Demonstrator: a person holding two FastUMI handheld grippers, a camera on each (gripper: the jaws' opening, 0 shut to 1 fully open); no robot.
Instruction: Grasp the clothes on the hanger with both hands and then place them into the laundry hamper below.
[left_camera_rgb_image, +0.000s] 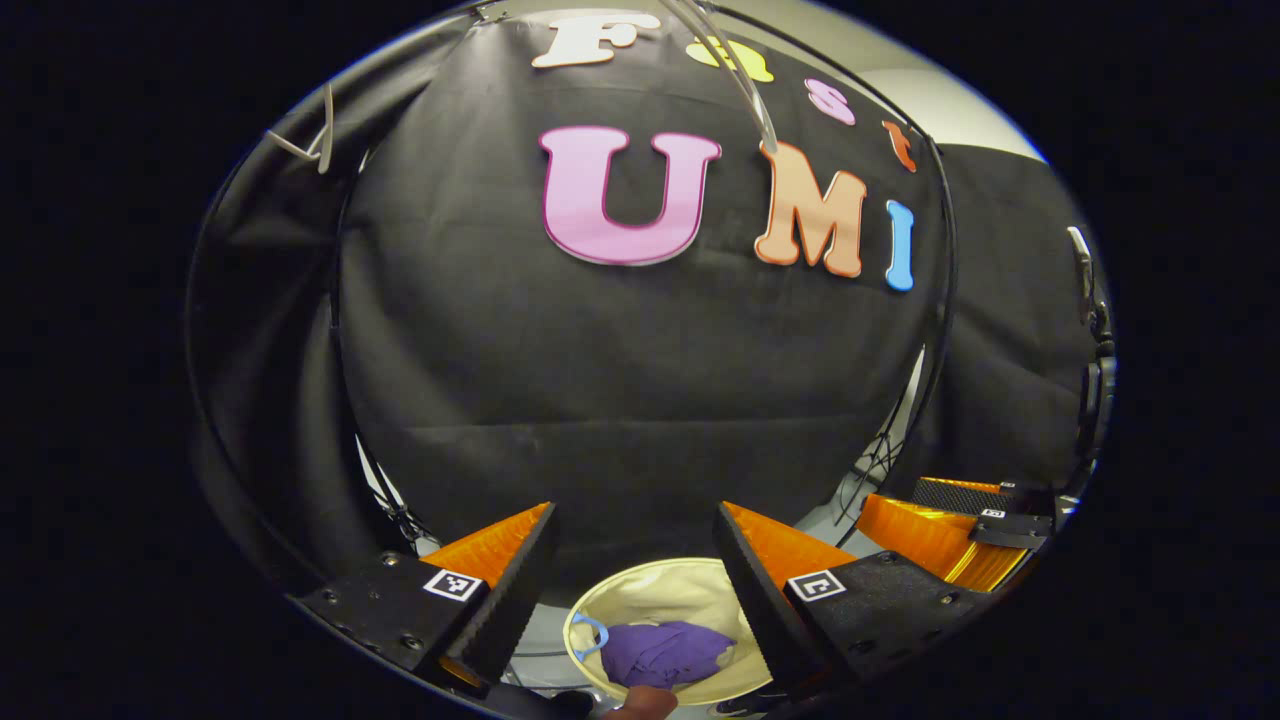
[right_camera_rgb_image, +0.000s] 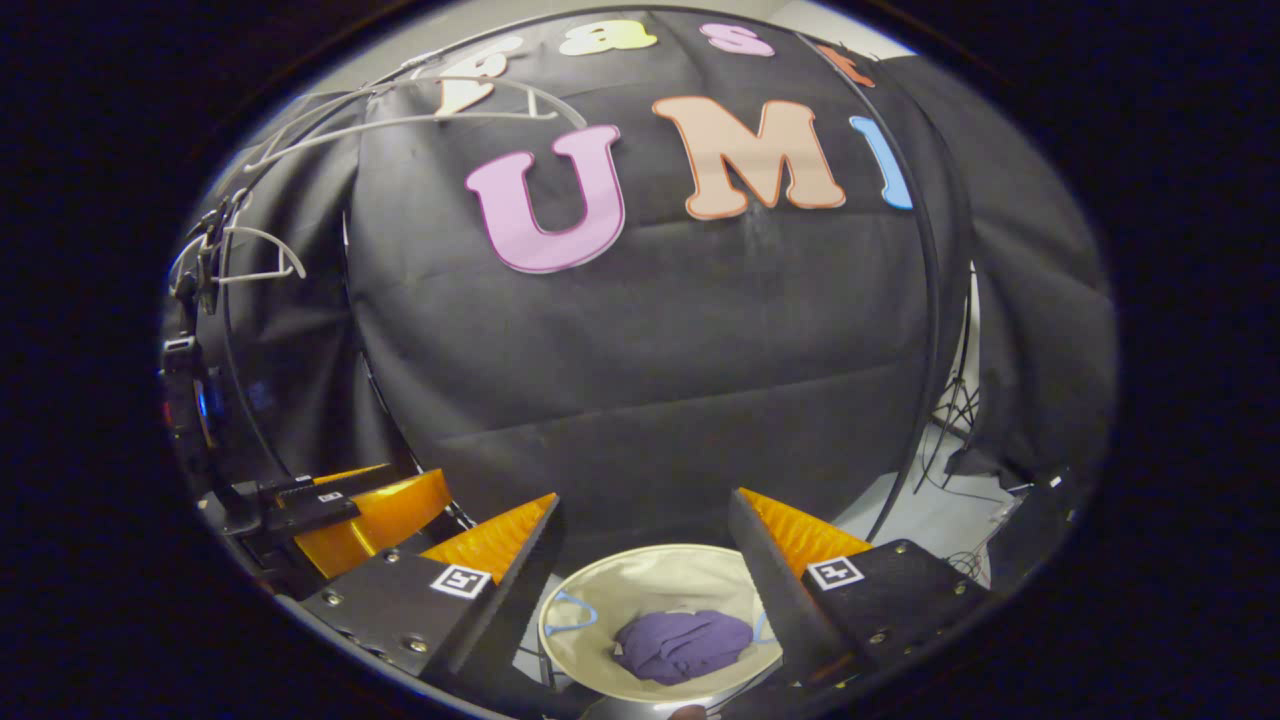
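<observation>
A purple garment (left_camera_rgb_image: 665, 652) lies crumpled inside the cream round laundry hamper (left_camera_rgb_image: 640, 590) on the floor below; in the right gripper view the garment (right_camera_rgb_image: 683, 642) rests in the same hamper (right_camera_rgb_image: 650, 570). My left gripper (left_camera_rgb_image: 635, 585) hangs above the hamper, open, nothing between its orange-and-black fingers. My right gripper (right_camera_rgb_image: 645, 575) is likewise open and bare over the hamper. The right gripper (left_camera_rgb_image: 950, 530) appears at the right of the left gripper view; the left gripper (right_camera_rgb_image: 340, 510) appears at the left of the right gripper view. A bare white hanger (right_camera_rgb_image: 400, 110) hangs on the rail above.
A black curved rail (right_camera_rgb_image: 935, 300) frames the cloth wall. Another white hanger (right_camera_rgb_image: 255, 255) hangs at the far left, near a black stand (right_camera_rgb_image: 185, 400). Cables and a tripod (right_camera_rgb_image: 955, 410) stand on the pale floor at right. A blue handle (left_camera_rgb_image: 590, 635) sticks out inside the hamper.
</observation>
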